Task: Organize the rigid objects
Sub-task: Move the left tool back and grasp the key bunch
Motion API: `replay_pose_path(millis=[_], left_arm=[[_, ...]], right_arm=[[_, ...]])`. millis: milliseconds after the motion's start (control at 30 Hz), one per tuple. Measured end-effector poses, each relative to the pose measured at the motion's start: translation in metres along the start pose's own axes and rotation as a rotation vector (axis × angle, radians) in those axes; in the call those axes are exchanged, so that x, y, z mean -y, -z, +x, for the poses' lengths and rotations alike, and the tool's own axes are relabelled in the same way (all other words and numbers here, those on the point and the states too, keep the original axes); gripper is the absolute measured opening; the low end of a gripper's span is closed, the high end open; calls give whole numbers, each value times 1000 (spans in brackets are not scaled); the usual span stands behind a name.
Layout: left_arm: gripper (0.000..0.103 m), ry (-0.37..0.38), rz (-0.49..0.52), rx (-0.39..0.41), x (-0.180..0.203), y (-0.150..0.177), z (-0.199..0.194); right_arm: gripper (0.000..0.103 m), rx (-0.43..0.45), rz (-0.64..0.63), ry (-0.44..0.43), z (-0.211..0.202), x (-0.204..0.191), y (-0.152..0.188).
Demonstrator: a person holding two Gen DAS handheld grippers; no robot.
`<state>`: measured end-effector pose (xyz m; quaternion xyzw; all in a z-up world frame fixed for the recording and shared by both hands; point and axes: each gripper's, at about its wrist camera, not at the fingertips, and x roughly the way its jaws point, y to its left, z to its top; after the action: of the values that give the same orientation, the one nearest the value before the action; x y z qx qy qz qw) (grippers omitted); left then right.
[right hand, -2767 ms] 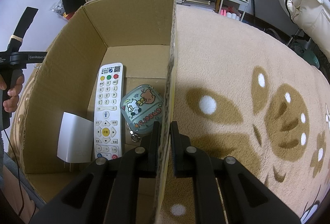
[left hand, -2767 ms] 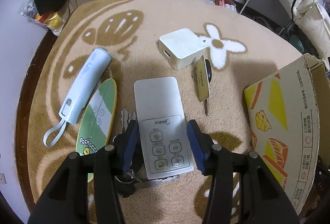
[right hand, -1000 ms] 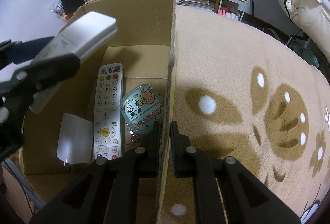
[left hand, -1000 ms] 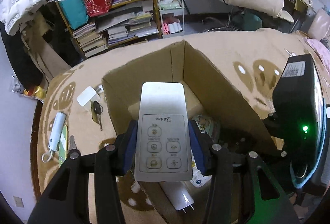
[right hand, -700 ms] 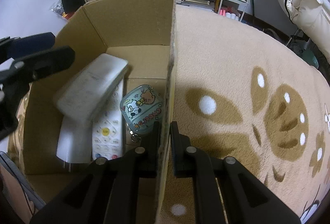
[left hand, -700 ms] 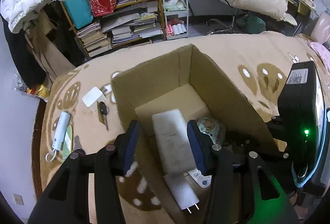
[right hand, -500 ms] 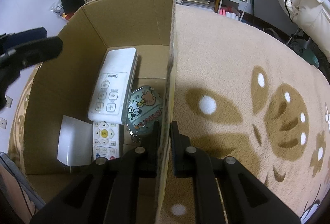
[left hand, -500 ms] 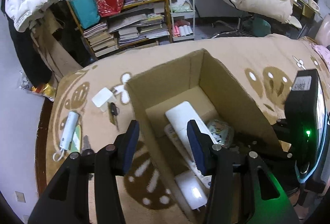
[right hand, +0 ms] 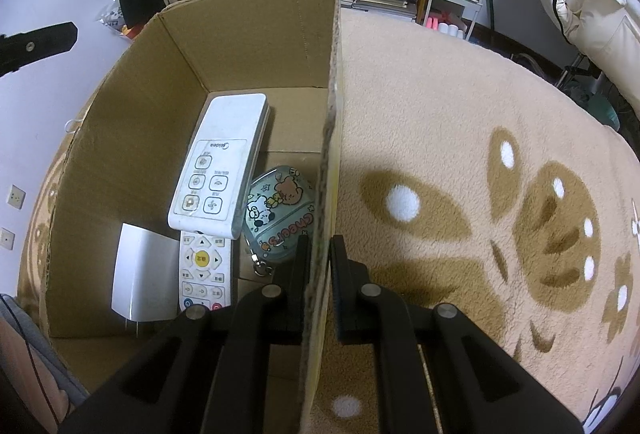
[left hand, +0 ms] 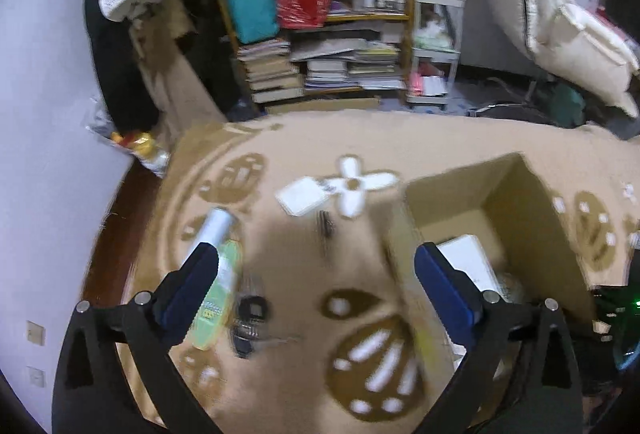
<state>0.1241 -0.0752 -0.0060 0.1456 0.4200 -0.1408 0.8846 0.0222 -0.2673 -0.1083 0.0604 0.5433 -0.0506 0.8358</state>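
The cardboard box (right hand: 256, 46) holds the white Midea remote (right hand: 220, 174), which lies on a long white remote (right hand: 204, 270), beside a cartoon case (right hand: 280, 214) and a white adapter (right hand: 140, 274). My right gripper (right hand: 319, 254) is shut on the box wall (right hand: 332, 114). My left gripper (left hand: 316, 274) is wide open and empty, high above the rug, left of the box (left hand: 500, 202). On the rug lie a white charger cube (left hand: 302, 196), a key (left hand: 326, 224), a pale blue cylinder (left hand: 214, 228), a green card (left hand: 218, 298) and a key bunch (left hand: 250, 322).
A tan patterned rug (left hand: 360, 146) covers the round table. A bookshelf with books and bags (left hand: 320, 34) stands behind it. A white padded chair (left hand: 568, 14) is at the right. The left wrist view is motion-blurred.
My left gripper let the Midea remote drop into the box, opened wide and swung left, back over the items on the rug. The right gripper has kept its hold on the box wall.
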Motion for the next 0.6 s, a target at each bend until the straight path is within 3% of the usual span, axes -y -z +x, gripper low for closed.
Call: replay_pose_path(millis=[133, 400, 600], left_arm=[[99, -27, -3, -42, -21, 3, 20], [98, 87, -106, -177, -56, 23, 62], [98, 82, -137, -240, -69, 38, 86]], right_arm=[[10, 0, 0, 0, 0, 0, 0], [10, 0, -1, -2, 1, 0, 1], [10, 0, 0, -2, 1, -1, 1]])
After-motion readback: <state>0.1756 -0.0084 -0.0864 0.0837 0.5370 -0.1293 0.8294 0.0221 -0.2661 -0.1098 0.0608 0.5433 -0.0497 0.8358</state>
